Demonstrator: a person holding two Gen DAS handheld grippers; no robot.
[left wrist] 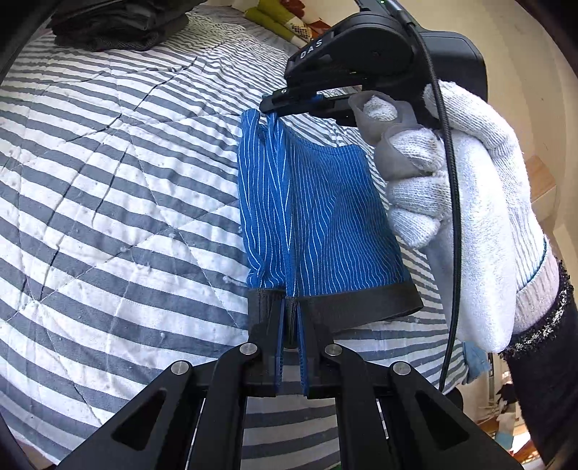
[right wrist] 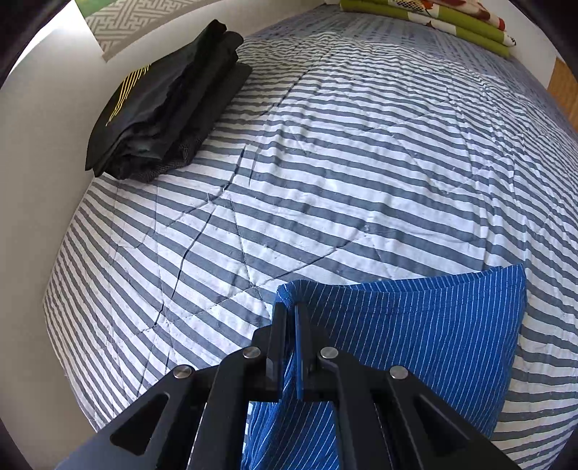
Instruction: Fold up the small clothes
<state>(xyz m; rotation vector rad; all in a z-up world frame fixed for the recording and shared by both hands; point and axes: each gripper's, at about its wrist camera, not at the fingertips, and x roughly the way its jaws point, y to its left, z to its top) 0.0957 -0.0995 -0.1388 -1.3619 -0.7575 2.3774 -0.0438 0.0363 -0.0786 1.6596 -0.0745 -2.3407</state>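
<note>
Grey-and-white striped quilt [right wrist: 325, 162] covers a bed and fills most of both views, giving a broad, soft surface to fold on. At the upper left of the right wrist view a pile [right wrist: 169, 105] of dark folded clothes sits near the bed's edge beside the wall, probably parked there so the middle stays free for work; green patterned bedding [right wrist: 433, 21] lies folded at the top right, well apart from it. The task's thing, a pair of blue pinstriped shorts [left wrist: 318, 217] with a black waistband [left wrist: 361, 303], hangs in the air above the quilt, stretched between the two tools. The left gripper [left wrist: 290, 325], at the bottom centre of its own view, has its jaws pressed together on the waistband, with cloth bunched between them. The right gripper [left wrist: 274, 108], seen in the upper middle of the left wrist view and held by a hand [left wrist: 469, 202] in a white knit glove, is clamped on the opposite hem; in its own view [right wrist: 290, 325] the jaws are likewise closed on a blue corner at the bottom centre. Holding two opposite ends this way seems meant to pull the cloth taut and flat so it can be laid down without wrinkles. No crease is set on the quilt yet, so I judge the fold to be early.
</note>
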